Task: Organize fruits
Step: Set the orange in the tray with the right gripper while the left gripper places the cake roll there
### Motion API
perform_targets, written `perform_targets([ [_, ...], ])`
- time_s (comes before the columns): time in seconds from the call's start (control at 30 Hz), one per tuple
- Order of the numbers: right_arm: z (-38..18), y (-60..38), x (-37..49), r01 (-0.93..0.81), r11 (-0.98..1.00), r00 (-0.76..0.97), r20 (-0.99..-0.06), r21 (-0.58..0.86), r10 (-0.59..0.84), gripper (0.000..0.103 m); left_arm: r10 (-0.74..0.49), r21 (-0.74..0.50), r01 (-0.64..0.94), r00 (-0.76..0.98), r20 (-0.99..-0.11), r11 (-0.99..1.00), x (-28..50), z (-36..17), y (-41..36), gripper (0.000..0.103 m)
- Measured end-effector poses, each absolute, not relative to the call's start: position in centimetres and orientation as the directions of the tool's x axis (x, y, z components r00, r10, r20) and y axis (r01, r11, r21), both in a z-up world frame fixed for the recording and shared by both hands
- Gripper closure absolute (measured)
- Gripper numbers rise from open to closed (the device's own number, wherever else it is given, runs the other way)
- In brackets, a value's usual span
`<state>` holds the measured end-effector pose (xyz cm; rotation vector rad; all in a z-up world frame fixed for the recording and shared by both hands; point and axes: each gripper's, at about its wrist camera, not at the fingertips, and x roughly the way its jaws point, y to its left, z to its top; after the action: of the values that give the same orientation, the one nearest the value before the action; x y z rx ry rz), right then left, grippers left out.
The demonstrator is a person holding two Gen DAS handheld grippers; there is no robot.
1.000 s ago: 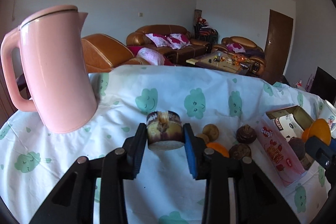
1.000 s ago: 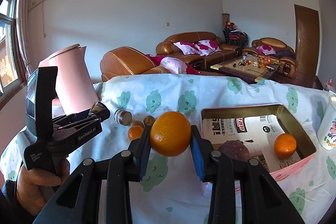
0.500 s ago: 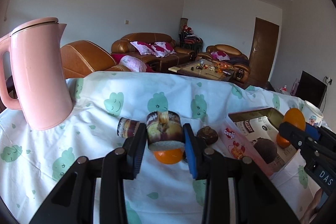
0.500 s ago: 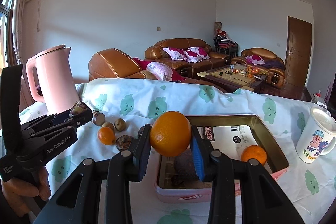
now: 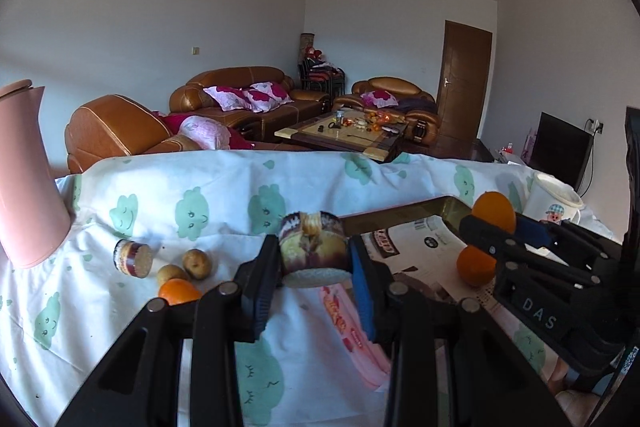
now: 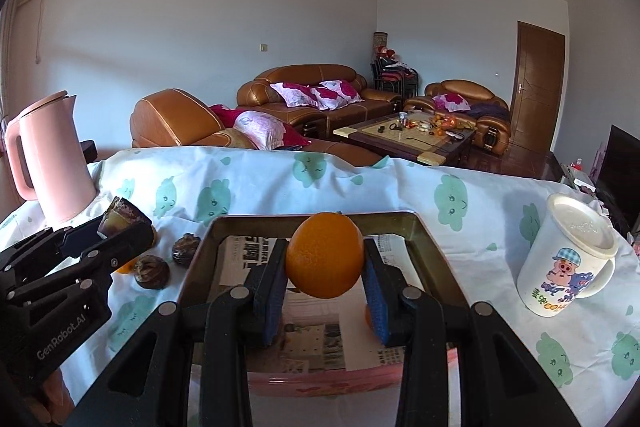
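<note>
Setting: living-room table under a white tablecloth (image 6: 360,179) printed with green clouds, brown leather sofas behind.
Right gripper (image 6: 326,291): fingers clamped on an orange (image 6: 325,254), held above the paper-lined pink box (image 6: 436,255).
Left gripper (image 5: 313,277): fingers closed on a purple-and-yellow fruit chunk (image 5: 313,247), beside the box's near-left corner.
Loose fruit: 2 brown fruits (image 5: 197,263) and 1 orange (image 5: 179,291) near the pink kettle (image 5: 24,179).

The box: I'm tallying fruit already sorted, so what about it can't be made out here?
- Right wrist view: the held orange and right gripper cover much of the box floor.
- Left wrist view: the left gripper and its sliced fruit hide the near box corner.
- Box print: too small to read.
</note>
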<state>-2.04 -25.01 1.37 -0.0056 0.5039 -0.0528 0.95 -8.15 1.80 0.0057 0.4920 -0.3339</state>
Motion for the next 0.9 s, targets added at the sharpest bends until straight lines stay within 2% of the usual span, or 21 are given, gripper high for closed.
perform_targets([
  [0.47, -0.4, -29.1, 0.3, 0.097, 0.995, 0.821, -0.563, -0.017, -0.090, 0.065, -0.299, -0.040, 0.334, 0.775, -0.556, 0.942, 3.7, 0.5, -14.2, 0.066],
  [0.67, -1.3, -29.8, 1.3, 0.065, 0.997, 0.789, -0.614, 0.029, -0.034, 0.065, -0.273, -0.032, 0.320, 0.749, -0.603, 0.947, 4.6, -0.4, -14.9, 0.066],
  [0.9, -1.5, -29.2, 1.5, 0.012, 0.999, 0.784, -0.621, 0.032, 0.010, 0.065, -0.236, -0.002, 0.303, 0.738, -0.632, 0.953, 5.1, -0.8, -15.4, 0.066],
])
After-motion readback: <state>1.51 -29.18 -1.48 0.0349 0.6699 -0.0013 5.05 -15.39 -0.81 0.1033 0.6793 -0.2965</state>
